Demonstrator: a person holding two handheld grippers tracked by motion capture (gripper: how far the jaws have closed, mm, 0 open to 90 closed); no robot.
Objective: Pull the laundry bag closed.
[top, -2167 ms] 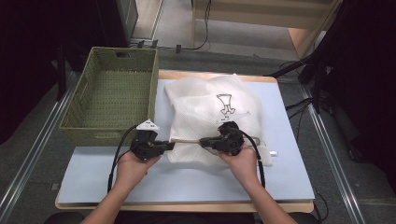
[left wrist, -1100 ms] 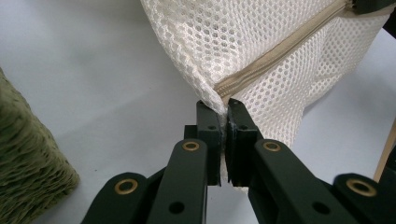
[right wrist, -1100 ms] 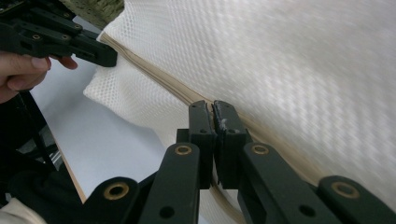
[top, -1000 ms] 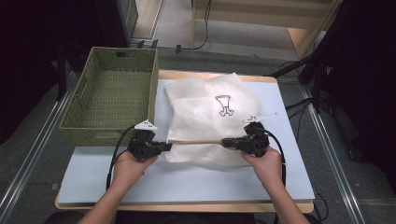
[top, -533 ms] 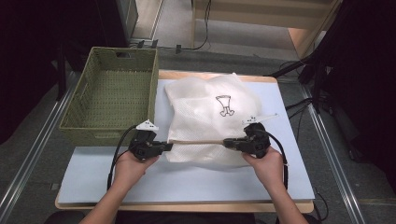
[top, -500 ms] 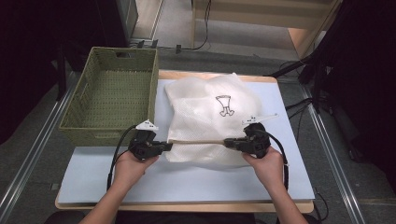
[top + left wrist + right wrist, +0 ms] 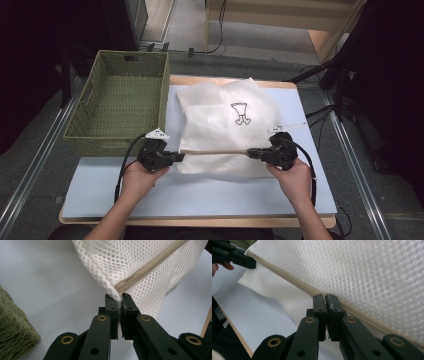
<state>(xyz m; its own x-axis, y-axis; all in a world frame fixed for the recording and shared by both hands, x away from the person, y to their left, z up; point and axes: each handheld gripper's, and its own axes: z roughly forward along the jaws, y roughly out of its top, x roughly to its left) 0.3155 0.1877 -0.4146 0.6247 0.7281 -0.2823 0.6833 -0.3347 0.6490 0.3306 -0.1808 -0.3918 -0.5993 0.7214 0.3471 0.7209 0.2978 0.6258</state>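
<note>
The white mesh laundry bag (image 7: 227, 125) with a beige zipper (image 7: 215, 151) lies on the light blue table mat (image 7: 200, 192), right of the green woven basket (image 7: 117, 105). The left gripper (image 7: 176, 157) pinches the bag's corner at the zipper end. The right gripper (image 7: 251, 153) is clamped on the zipper, probably on its slider.

Desk (image 7: 210, 197) carried pale blue sheet; green woven basket (image 7: 120, 107) sat on left part, white mesh bag (image 7: 225, 130) just right of basket.
</note>
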